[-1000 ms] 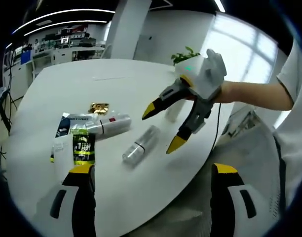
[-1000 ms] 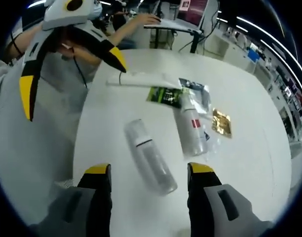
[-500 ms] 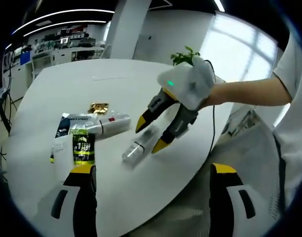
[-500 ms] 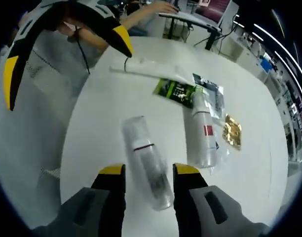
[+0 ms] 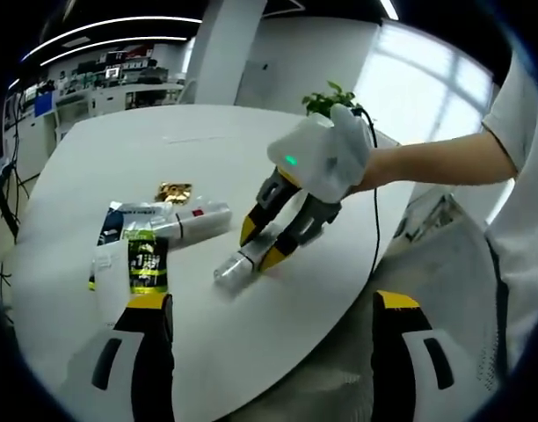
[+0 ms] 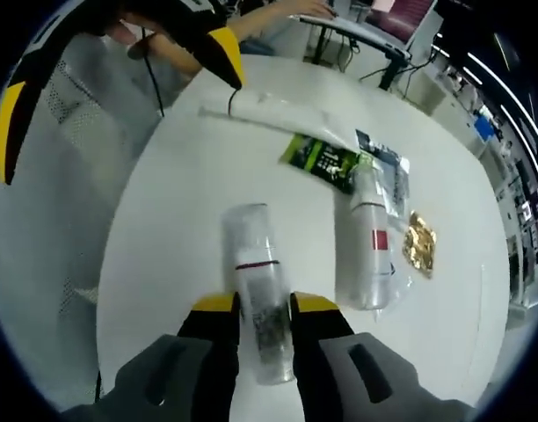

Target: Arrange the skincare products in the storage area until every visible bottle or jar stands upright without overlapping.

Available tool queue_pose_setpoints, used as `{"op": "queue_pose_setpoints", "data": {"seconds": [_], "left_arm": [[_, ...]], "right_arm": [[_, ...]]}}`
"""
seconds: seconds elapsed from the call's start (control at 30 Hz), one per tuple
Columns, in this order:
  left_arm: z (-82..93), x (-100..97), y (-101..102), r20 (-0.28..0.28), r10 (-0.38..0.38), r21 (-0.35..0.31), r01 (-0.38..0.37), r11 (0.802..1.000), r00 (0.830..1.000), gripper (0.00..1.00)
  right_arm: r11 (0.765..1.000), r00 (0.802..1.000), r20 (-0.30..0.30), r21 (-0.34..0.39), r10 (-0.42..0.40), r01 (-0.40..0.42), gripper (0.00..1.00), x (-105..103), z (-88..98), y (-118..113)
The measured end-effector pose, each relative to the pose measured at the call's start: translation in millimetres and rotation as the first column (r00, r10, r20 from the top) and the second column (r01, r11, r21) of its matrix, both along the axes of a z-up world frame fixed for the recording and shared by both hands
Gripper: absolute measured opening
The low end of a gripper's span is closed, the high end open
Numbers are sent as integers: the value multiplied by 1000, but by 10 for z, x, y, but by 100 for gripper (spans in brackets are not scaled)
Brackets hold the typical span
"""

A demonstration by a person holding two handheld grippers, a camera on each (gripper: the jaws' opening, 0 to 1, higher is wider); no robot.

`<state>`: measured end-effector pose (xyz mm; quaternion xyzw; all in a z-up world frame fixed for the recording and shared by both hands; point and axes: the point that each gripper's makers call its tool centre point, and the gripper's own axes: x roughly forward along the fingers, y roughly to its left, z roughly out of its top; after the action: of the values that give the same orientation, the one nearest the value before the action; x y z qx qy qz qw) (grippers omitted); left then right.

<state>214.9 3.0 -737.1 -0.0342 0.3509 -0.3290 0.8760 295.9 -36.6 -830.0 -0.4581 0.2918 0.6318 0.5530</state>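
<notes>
A clear bottle [image 6: 251, 255] with a dark band lies on its side on the white table [image 6: 163, 202]. My right gripper [image 6: 265, 304] has a jaw pressed against each side of it, shut on it. From the left gripper view the same bottle [image 5: 232, 266] sticks out to the left of my right gripper [image 5: 261, 244]. A white bottle with a red label [image 6: 367, 255] [image 5: 199, 221] also lies flat, just beside the clear one. My left gripper [image 5: 272, 300] hangs open over the table's near edge with nothing in it, and it shows up high at the left as the left gripper [image 6: 118, 92].
A green sachet [image 5: 149, 262] [image 6: 326, 163], a clear printed pouch [image 6: 388, 167] and a gold packet [image 5: 175, 191] [image 6: 418, 244] lie near the white bottle. A flat white tube [image 6: 269, 110] lies further off. A potted plant [image 5: 326, 98] stands at the table's far edge.
My right gripper has come down over the clear bottle and its jaws have narrowed from wide apart to pressing on the bottle's sides. The left gripper has stayed put, open.
</notes>
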Motion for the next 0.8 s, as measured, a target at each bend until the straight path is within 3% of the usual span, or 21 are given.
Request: {"op": "queue_pose_setpoints", "data": {"seconds": [0.43, 0.6, 0.67, 0.77, 0.8], "left_arm": [[-11, -11, -9, -3, -6, 10, 6, 1000, 1000, 85], [7, 7, -15, 11, -7, 3, 7, 1000, 1000, 83], [46, 15, -31, 16, -1, -15, 1, 1000, 1000, 83], [57, 31, -19, 20, 10, -31, -10, 999, 1000, 83], [69, 38, -15, 23, 14, -40, -13, 999, 1000, 83]], "right_arm": [[1000, 1000, 1, 15, -17, 17, 19, 0, -10, -15], [990, 991, -74, 74, -112, 118, 19, -57, -4, 19], [976, 979, -126, 125, -162, 177, 19, -102, 58, 53], [942, 951, -207, 198, -231, 272, 19, -129, 189, 71], [920, 932, -251, 227, -263, 321, 19, -143, 266, 77]]}}
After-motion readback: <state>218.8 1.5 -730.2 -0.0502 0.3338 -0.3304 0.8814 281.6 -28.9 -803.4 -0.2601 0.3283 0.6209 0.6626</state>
